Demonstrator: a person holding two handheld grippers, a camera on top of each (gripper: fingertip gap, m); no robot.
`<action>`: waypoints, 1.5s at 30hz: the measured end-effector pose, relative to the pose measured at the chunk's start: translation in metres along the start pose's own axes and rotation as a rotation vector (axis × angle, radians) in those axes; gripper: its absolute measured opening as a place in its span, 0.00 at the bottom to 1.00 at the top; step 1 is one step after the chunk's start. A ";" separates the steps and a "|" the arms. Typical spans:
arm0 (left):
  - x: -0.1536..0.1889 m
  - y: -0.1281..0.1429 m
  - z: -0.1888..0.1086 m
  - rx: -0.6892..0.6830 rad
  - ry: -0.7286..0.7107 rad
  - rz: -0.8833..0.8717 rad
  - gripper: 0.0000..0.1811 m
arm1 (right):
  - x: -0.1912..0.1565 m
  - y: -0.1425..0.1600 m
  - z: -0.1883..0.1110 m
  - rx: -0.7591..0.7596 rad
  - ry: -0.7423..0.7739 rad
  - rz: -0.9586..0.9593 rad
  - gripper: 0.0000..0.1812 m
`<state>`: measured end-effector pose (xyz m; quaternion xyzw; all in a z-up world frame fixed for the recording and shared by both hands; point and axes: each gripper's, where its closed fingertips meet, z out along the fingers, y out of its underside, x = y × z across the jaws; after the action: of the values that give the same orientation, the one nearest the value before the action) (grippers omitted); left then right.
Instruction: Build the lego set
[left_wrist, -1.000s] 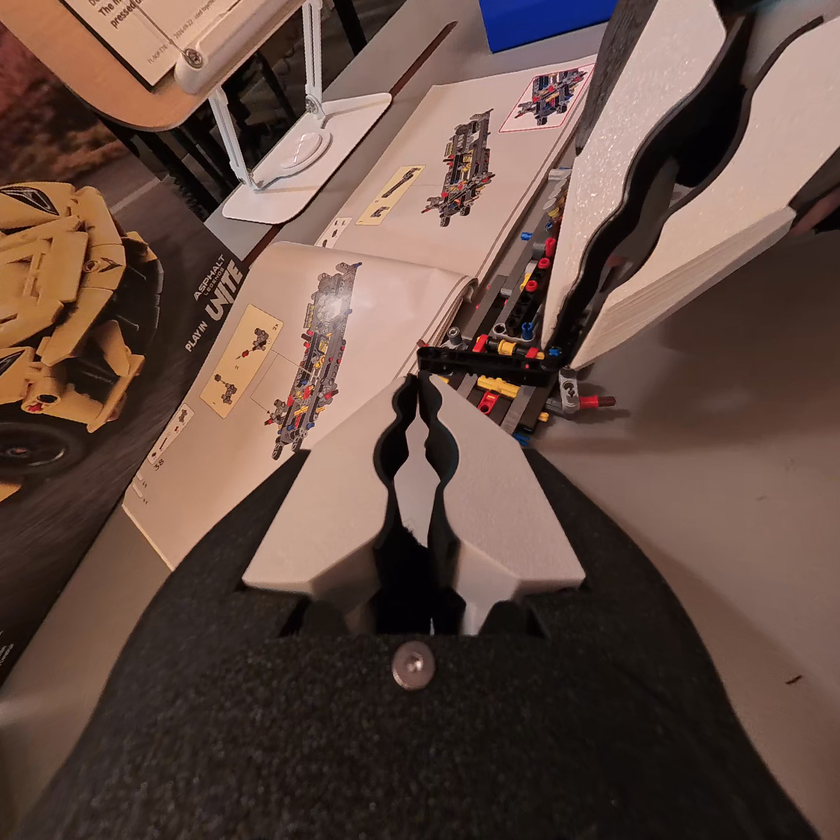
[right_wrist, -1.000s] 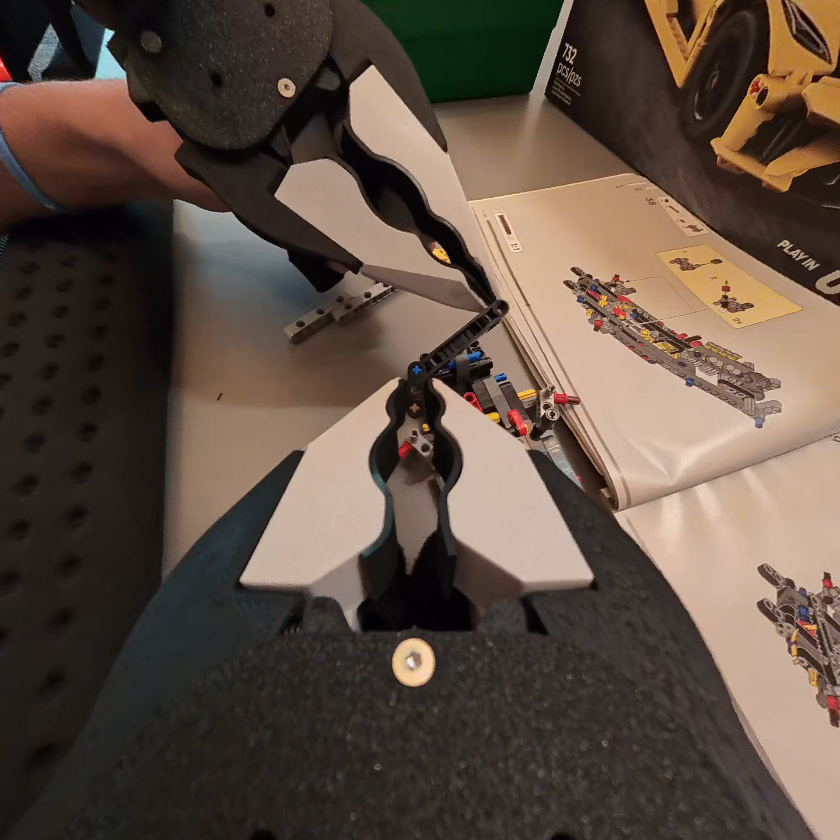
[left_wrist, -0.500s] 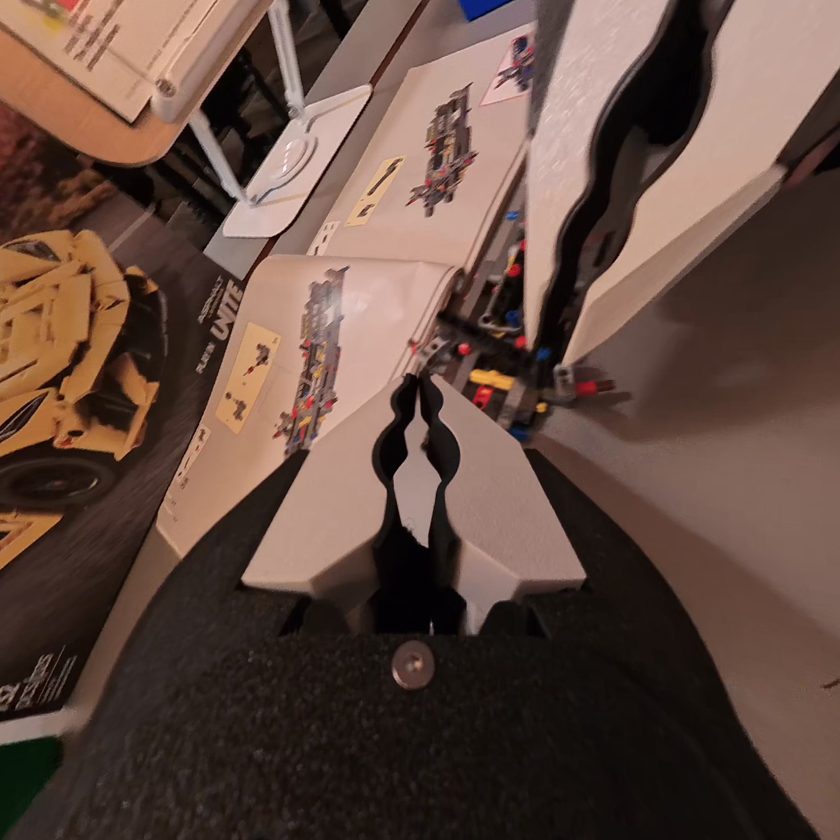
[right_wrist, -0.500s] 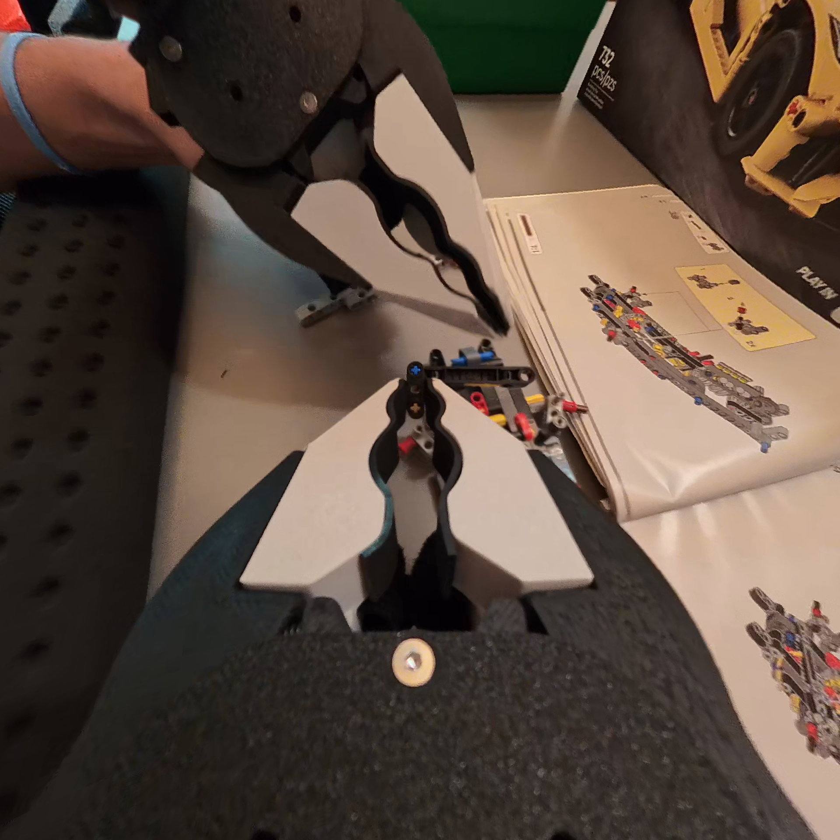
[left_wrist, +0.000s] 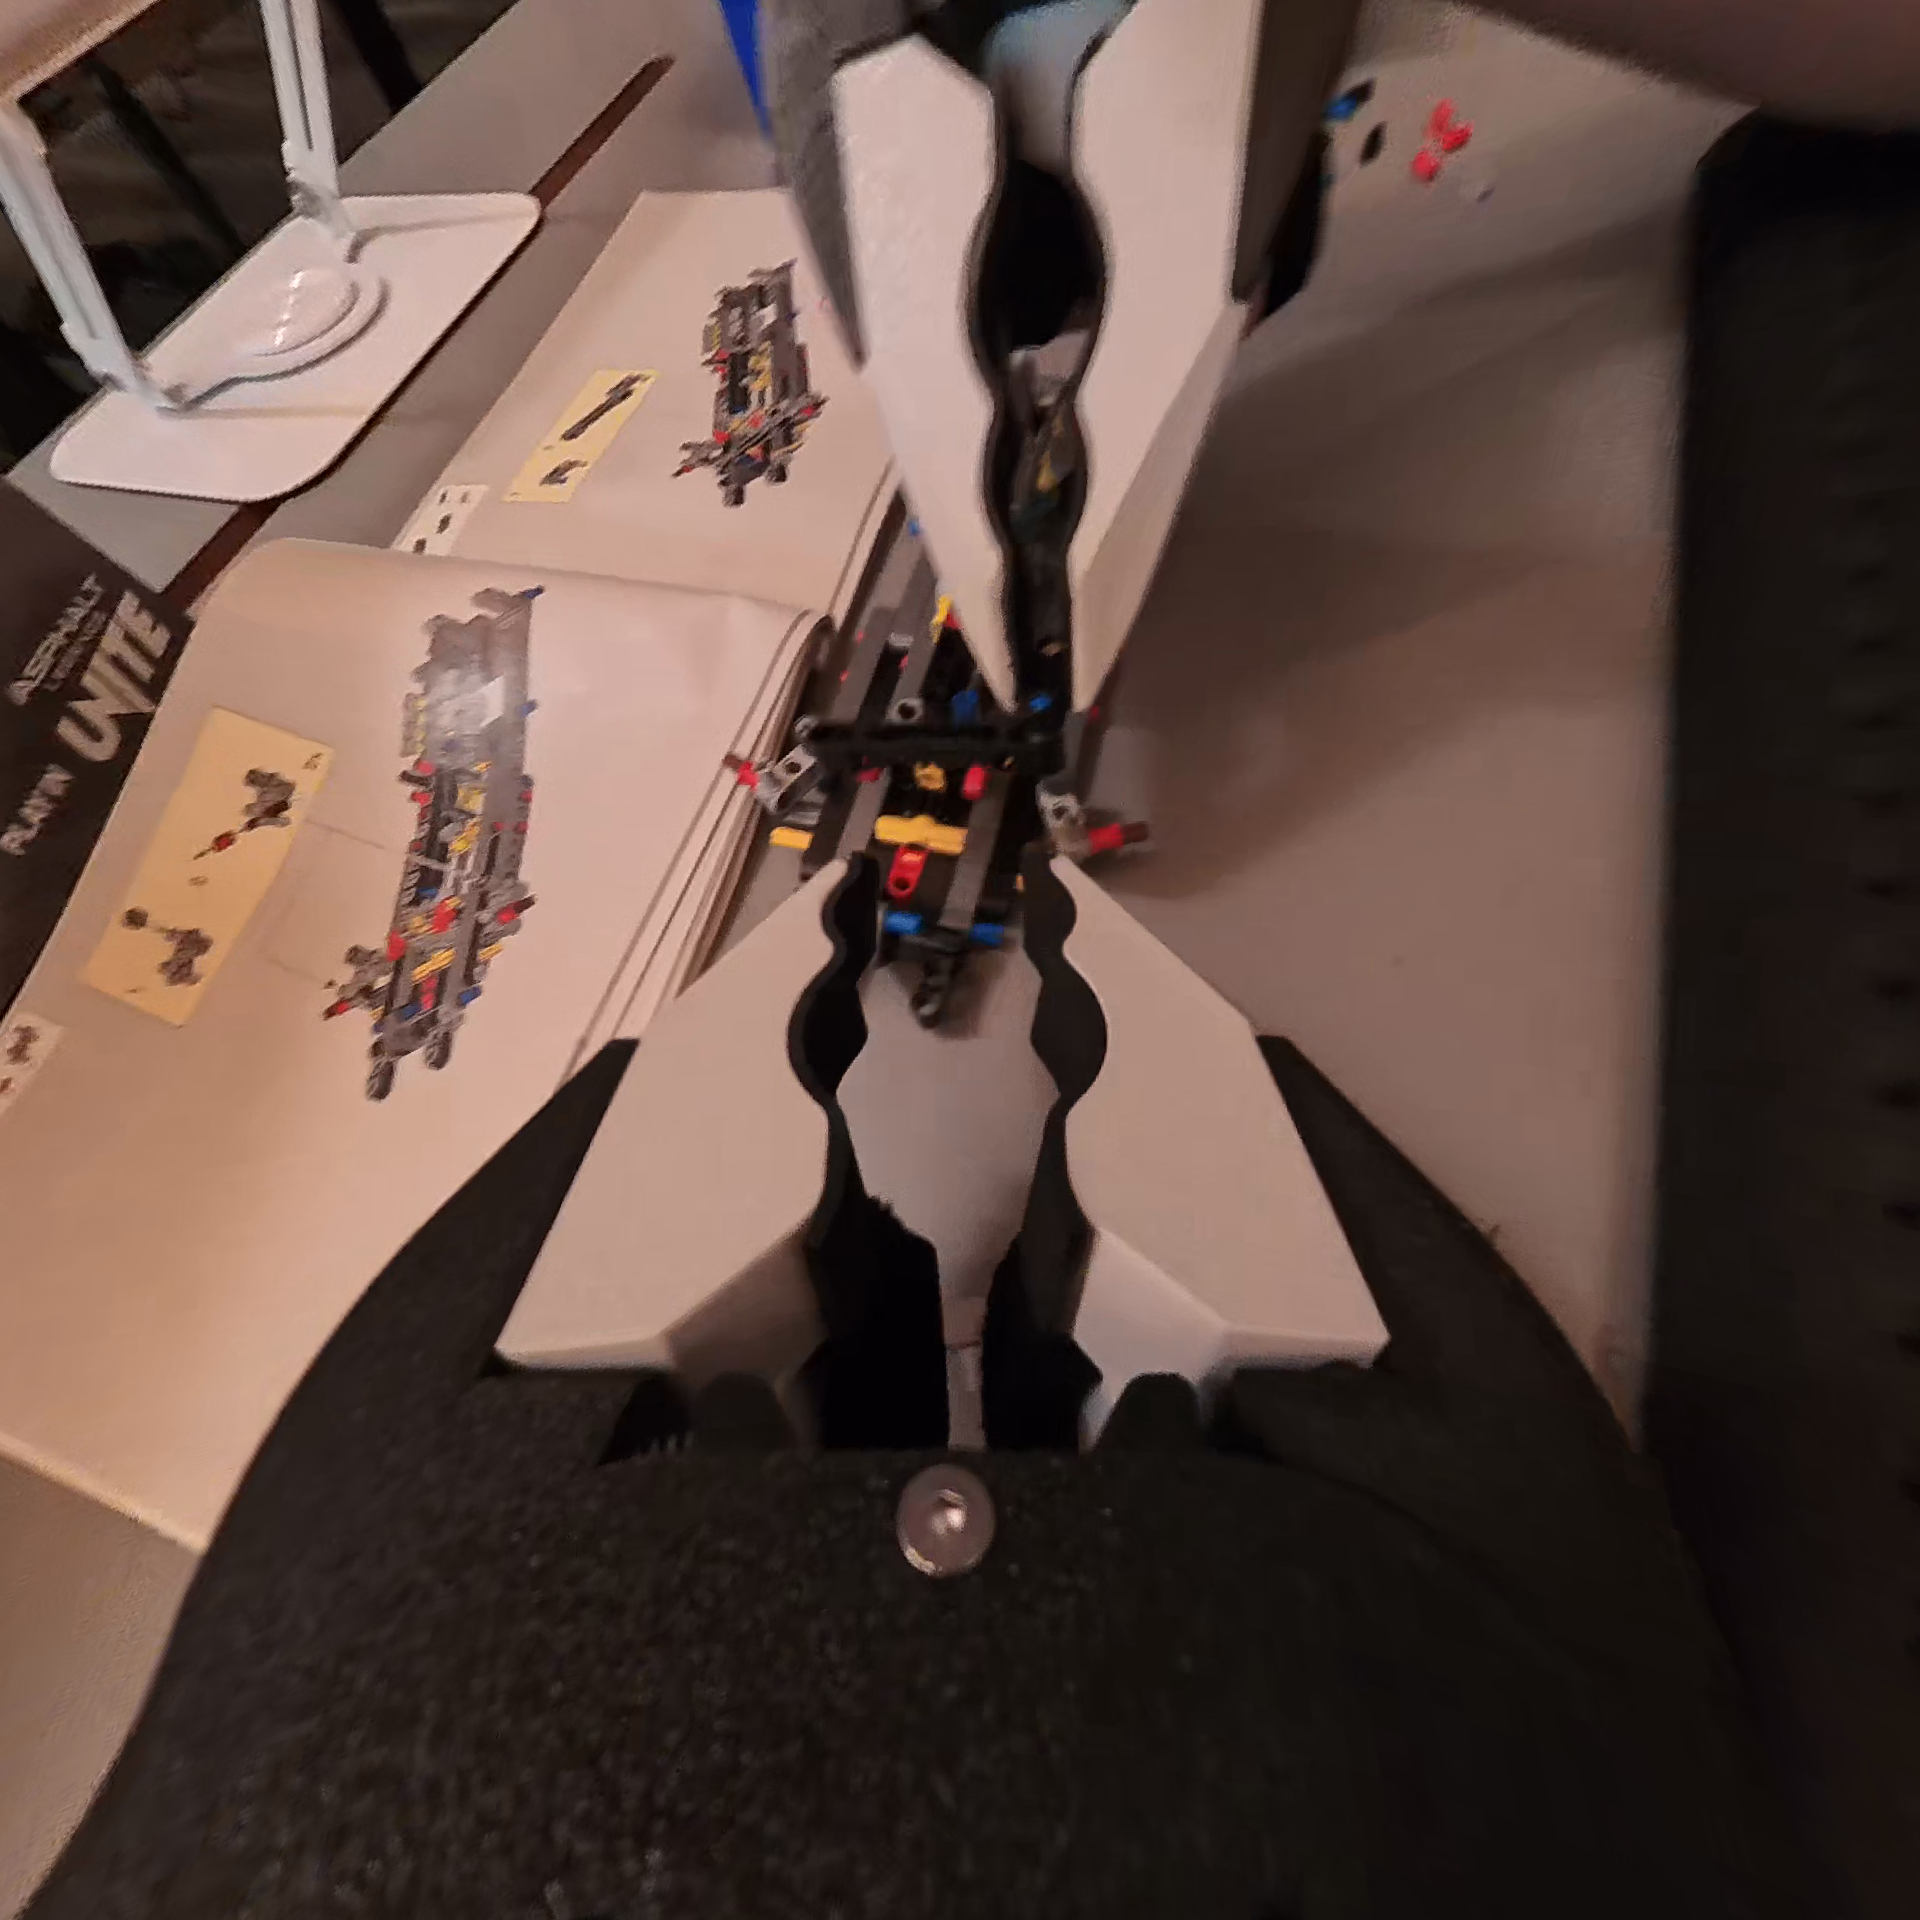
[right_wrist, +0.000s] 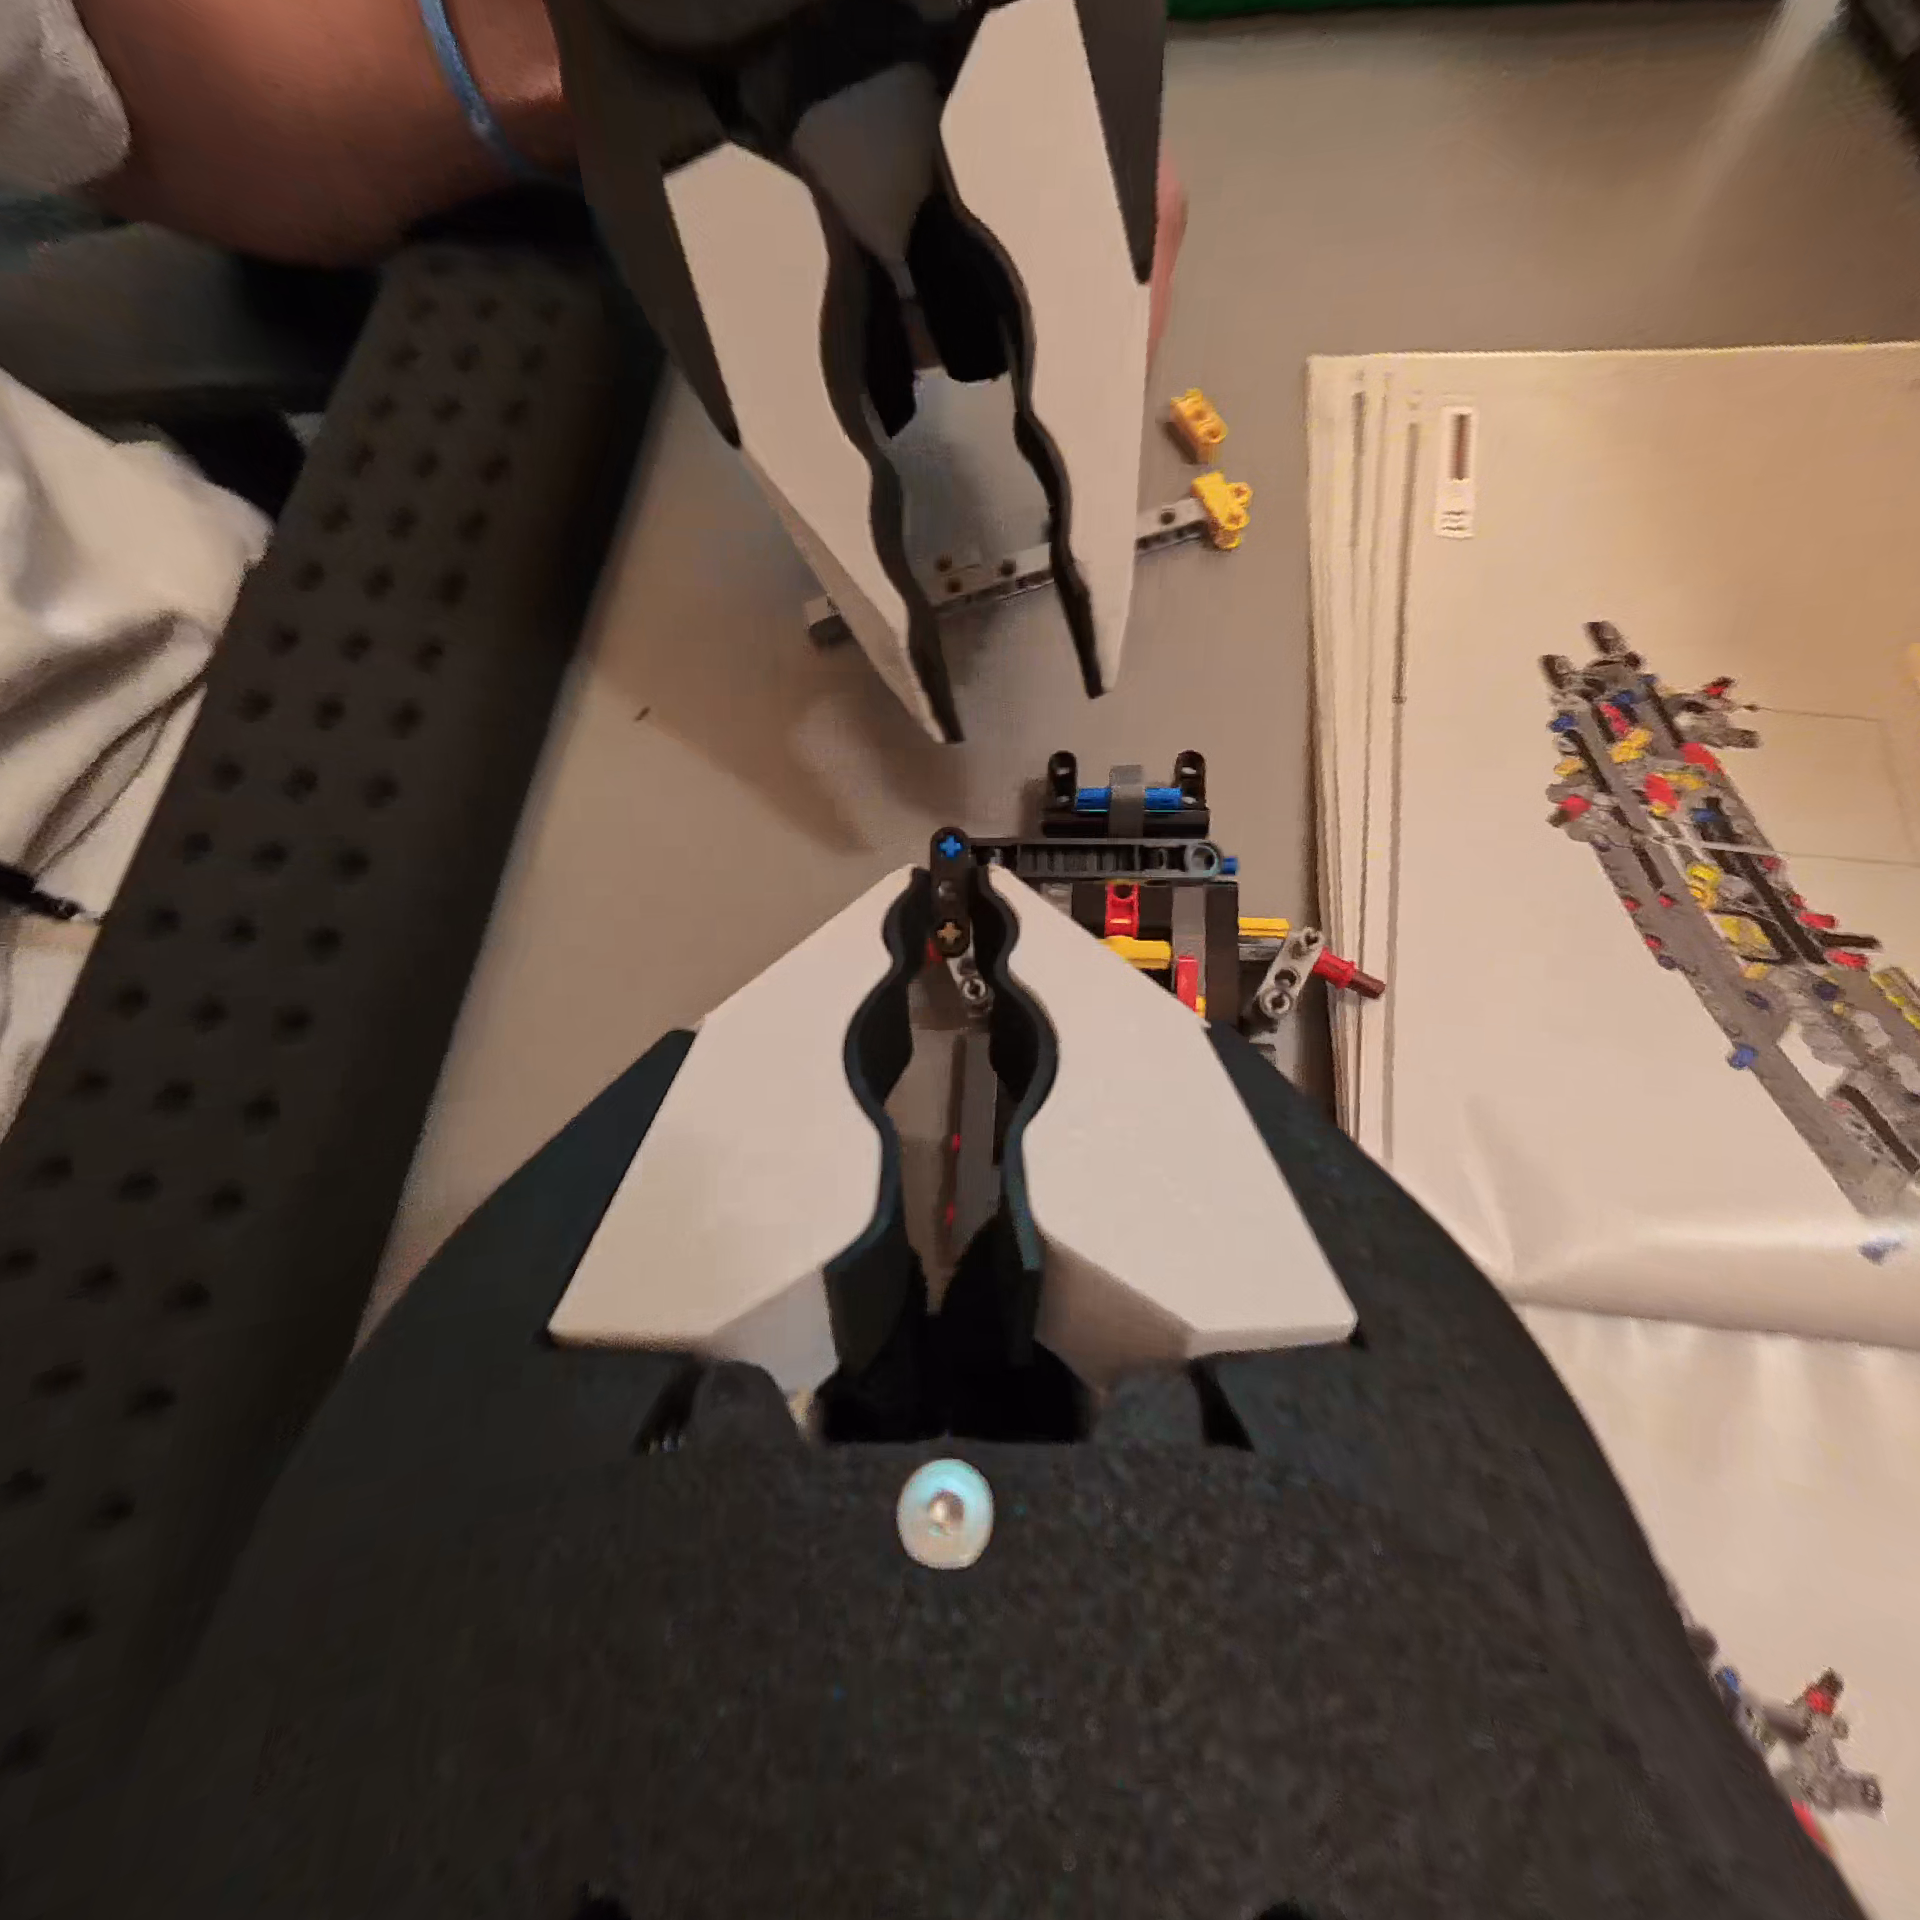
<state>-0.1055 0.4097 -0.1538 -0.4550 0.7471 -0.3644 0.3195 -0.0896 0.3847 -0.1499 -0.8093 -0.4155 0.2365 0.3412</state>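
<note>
Right gripper (right_wrist: 951, 883) pinches the grey-and-black brick chassis (right_wrist: 1143, 914) by one end; left gripper (left_wrist: 945, 883), jaws apart, holds nothing. Pressing the long black perforated beam (right_wrist: 1091, 857) unsupported could twist the chassis free.

Left claw (left_wrist: 940, 883) open over lego chassis (left_wrist: 925, 821); right claw (left_wrist: 1034, 696) clamps it.

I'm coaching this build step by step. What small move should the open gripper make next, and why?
Probably ease the left gripper forward and close it on the near end of the lego chassis. Its jaws stand open around that end without gripping, while the right gripper is shut on the chassis's side by the black beam laid across it. A second grip would likely steady it.
</note>
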 end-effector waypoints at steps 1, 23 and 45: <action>0.005 -0.003 0.000 0.012 0.007 0.004 0.14 | 0.001 0.000 0.001 -0.010 -0.027 -0.002 0.04; 0.022 0.022 0.021 -0.127 -0.025 0.031 0.04 | -0.003 0.021 0.015 -0.144 -0.089 -0.276 0.04; 0.020 0.025 0.023 -0.138 -0.033 0.042 0.03 | 0.001 0.022 0.015 -0.186 -0.067 -0.306 0.04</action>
<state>-0.1059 0.3937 -0.1898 -0.4661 0.7744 -0.2975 0.3074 -0.0880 0.3813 -0.1757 -0.7562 -0.5652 0.1692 0.2829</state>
